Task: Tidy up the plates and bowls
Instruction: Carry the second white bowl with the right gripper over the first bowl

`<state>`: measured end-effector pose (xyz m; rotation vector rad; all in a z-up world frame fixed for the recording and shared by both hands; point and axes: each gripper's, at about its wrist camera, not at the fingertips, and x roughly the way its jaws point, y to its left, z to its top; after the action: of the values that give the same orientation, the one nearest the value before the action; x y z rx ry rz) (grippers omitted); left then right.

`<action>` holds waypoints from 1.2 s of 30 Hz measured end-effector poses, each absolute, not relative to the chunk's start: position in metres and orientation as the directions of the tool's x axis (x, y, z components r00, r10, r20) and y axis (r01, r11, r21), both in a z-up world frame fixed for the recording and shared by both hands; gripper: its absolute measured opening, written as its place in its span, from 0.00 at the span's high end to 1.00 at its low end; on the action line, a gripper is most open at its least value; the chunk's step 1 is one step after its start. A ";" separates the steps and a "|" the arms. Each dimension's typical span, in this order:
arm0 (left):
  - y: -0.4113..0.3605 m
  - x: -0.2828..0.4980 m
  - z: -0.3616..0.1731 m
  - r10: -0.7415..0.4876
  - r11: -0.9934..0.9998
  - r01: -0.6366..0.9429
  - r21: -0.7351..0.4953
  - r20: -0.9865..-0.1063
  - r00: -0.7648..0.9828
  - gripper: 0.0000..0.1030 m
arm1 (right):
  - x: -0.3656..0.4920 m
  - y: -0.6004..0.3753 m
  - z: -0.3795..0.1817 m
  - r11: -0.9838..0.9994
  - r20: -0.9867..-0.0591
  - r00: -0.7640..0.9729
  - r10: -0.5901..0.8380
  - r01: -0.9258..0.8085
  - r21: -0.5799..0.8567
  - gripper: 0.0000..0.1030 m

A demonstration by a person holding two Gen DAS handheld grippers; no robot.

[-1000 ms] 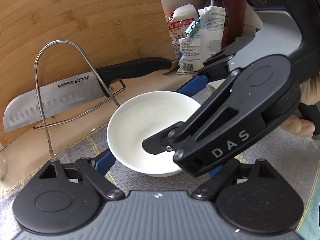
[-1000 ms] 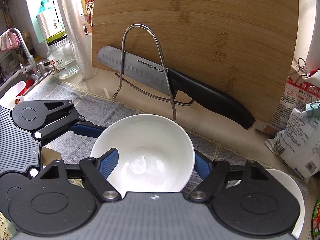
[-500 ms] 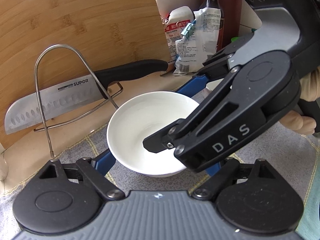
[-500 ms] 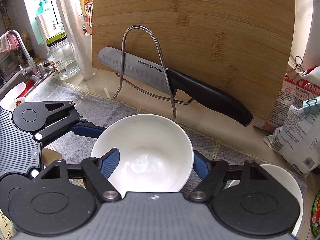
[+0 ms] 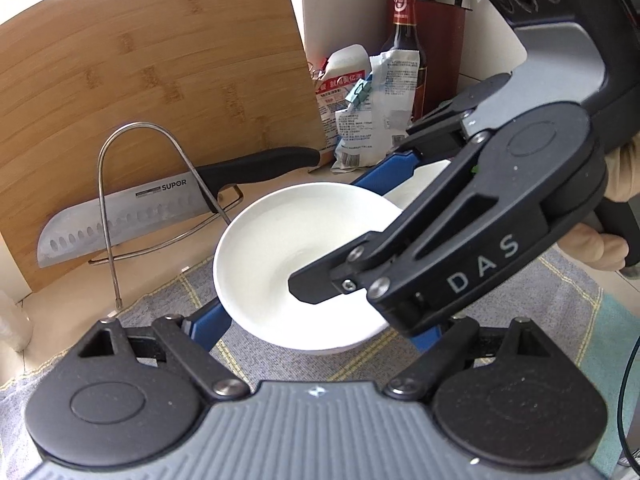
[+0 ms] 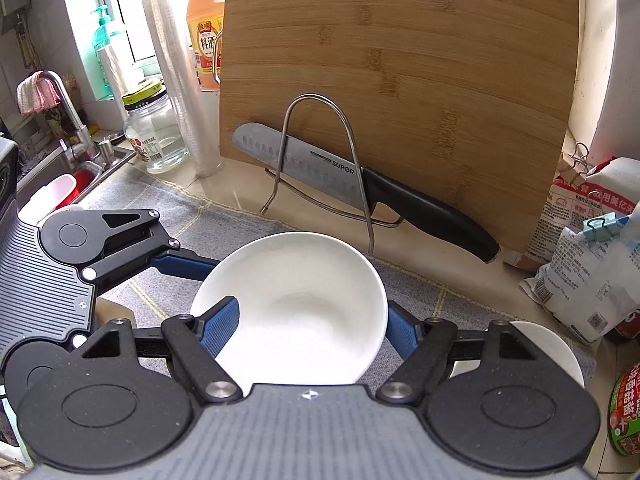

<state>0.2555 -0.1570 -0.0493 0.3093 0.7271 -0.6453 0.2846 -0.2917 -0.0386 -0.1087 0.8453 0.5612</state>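
A white bowl is held above the grey cloth, with both grippers on it. In the left wrist view my left gripper has its blue fingers on either side of the bowl's near part. My right gripper crosses over the bowl from the right. In the right wrist view my right gripper clasps the same bowl between its blue pads. My left gripper reaches the bowl's left rim. A second white bowl sits low at the right.
A bamboo cutting board leans at the back with a knife in a wire stand. Food bags stand at the right, a jar and sink at the left. A dark bottle stands behind.
Both grippers and the bowl have risen and drawn back slightly from the cutting board; the grips look unchanged.
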 end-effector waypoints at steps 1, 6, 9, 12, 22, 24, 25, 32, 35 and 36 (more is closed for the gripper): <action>-0.156 0.253 -0.048 -0.433 0.767 0.640 0.046 -0.699 0.569 0.13 | 0.281 -0.290 -0.037 0.851 -0.734 0.529 0.425 -0.511 0.124 0.20; -0.147 0.235 -0.043 -0.424 0.781 0.623 0.038 -0.701 0.574 0.13 | 0.266 -0.284 -0.029 0.842 -0.725 0.523 0.449 -0.520 0.147 0.20; -0.140 0.224 -0.041 -0.415 0.788 0.614 0.042 -0.701 0.580 0.13 | 0.255 -0.277 -0.025 0.833 -0.723 0.517 0.458 -0.533 0.147 0.20; -0.134 0.214 -0.039 -0.404 0.796 0.603 0.043 -0.705 0.583 0.13 | 0.245 -0.269 -0.022 0.824 -0.720 0.512 0.469 -0.547 0.147 0.19; -0.106 0.180 -0.034 -0.353 0.833 0.551 0.052 -0.716 0.602 0.13 | 0.215 -0.241 -0.013 0.779 -0.708 0.480 0.519 -0.606 0.160 0.19; -0.101 0.173 -0.034 -0.342 0.839 0.541 0.055 -0.719 0.604 0.13 | 0.210 -0.234 -0.013 0.767 -0.709 0.470 0.526 -0.621 0.158 0.19; -0.099 0.170 -0.034 -0.337 0.842 0.537 0.057 -0.721 0.605 0.13 | 0.208 -0.231 -0.013 0.761 -0.710 0.463 0.531 -0.630 0.158 0.19; -0.084 0.152 -0.032 -0.311 0.859 0.508 0.060 -0.727 0.612 0.13 | 0.194 -0.210 -0.013 0.731 -0.713 0.436 0.549 -0.664 0.156 0.19; -0.078 0.146 -0.029 -0.305 0.863 0.501 0.063 -0.725 0.617 0.13 | 0.190 -0.204 -0.012 0.722 -0.712 0.429 0.556 -0.673 0.158 0.19; -0.076 0.144 -0.028 -0.303 0.864 0.499 0.064 -0.725 0.619 0.13 | 0.189 -0.203 -0.012 0.720 -0.713 0.426 0.557 -0.676 0.159 0.19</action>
<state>0.1441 -0.0756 -0.0278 0.2715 0.7769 -0.4678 0.1892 -0.2025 -0.0119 -0.1602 0.8255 0.7748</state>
